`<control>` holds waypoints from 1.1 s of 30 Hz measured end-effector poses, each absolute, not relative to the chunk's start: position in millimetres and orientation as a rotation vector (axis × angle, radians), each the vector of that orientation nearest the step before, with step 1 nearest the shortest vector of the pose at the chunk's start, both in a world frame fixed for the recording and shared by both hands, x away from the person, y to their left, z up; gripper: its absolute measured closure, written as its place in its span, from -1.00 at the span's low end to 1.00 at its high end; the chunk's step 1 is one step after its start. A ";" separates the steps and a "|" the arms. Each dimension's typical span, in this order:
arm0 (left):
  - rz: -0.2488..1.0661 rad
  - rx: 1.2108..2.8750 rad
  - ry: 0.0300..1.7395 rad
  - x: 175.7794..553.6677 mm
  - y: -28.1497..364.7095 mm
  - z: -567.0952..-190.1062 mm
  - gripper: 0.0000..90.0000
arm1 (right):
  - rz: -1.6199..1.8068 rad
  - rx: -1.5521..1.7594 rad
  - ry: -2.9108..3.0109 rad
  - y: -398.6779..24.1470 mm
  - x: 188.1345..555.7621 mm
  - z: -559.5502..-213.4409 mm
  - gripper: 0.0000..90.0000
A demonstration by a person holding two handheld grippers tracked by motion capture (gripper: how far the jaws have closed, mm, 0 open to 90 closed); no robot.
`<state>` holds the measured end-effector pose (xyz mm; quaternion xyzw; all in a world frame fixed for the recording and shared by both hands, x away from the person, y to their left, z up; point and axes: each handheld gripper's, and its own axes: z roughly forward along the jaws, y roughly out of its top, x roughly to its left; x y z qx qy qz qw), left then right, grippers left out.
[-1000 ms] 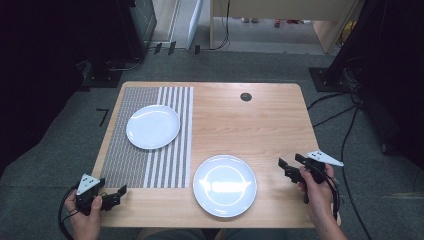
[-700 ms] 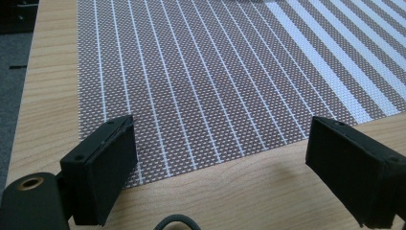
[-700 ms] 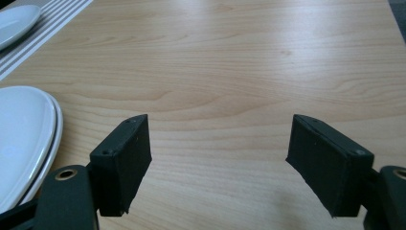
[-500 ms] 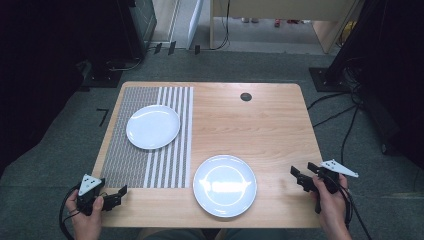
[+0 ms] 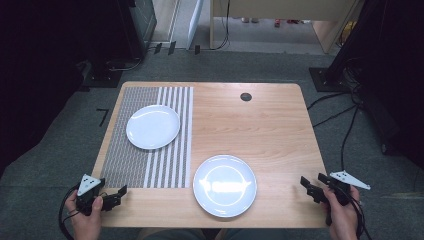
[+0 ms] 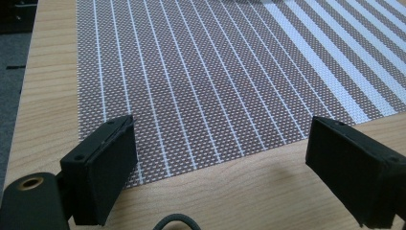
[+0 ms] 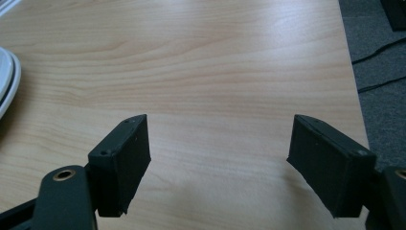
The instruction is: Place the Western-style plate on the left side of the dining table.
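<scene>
A: Entry, table state. Light wooden rectangular table [image 5: 260,130] with a small round black grommet [image 5: 245,96] near its far edge. A brown-and-white striped woven placemat [image 5: 165,160] covers the left part.

B: Plates?

A: Two round white glossy plates, both empty. The far plate [image 5: 153,126] lies on the placemat. The near plate [image 5: 224,185] lies on bare wood, just right of the mat's right edge, close to the near table edge. Ceiling light reflects off its centre.

B: Grippers?

A: Left gripper [image 5: 116,194] is held in the person's left hand [image 5: 86,220] at the near-left corner, jaws over the table edge near the mat's corner. Right gripper [image 5: 311,183] is held in the right hand [image 5: 345,215] at the near-right corner, jaws pointing left toward the near plate, well apart from it.

B: What do the gripper views add?

A: Left gripper view: left gripper [image 6: 220,163] jaws spread wide with nothing between them; the mat's weave [image 6: 215,81] shows fine, with white stripes widening toward the right. Right gripper view: right gripper [image 7: 218,163] jaws likewise wide apart and empty, over bare wood grain; a sliver of the near plate's rim [image 7: 8,81] sits at the left edge, grey carpet [image 7: 378,57] at the right.
</scene>
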<state>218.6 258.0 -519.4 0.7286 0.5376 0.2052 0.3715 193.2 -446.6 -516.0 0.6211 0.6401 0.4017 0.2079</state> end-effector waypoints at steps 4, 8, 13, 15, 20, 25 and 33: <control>0.538 1.878 1.375 218.5 256.9 -519.7 -0.77 | 1.104 1.736 1.793 -449.1 185.6 -518.7 -0.52; 0.569 1.907 1.371 218.0 253.4 -520.0 -0.77 | 1.076 1.730 1.809 -449.7 179.6 -520.3 -0.54; 0.606 1.945 1.365 217.7 249.3 -520.5 -0.77 | 1.024 1.728 1.822 -452.6 171.6 -523.8 -0.55; 0.597 1.934 1.366 217.7 250.2 -520.5 -0.77 | 0.998 1.714 1.819 -453.2 169.7 -524.5 -0.55; 0.593 1.931 1.363 217.4 250.9 -520.6 -0.77 | 0.898 1.612 1.805 -444.3 167.6 -531.9 -0.64; 0.602 1.940 1.360 217.2 250.0 -520.8 -0.77 | 0.894 1.623 1.785 -440.8 166.9 -532.8 -0.69; 0.568 1.908 1.362 217.3 254.0 -520.4 -0.77 | 0.896 1.622 1.784 -440.6 166.6 -533.1 -0.70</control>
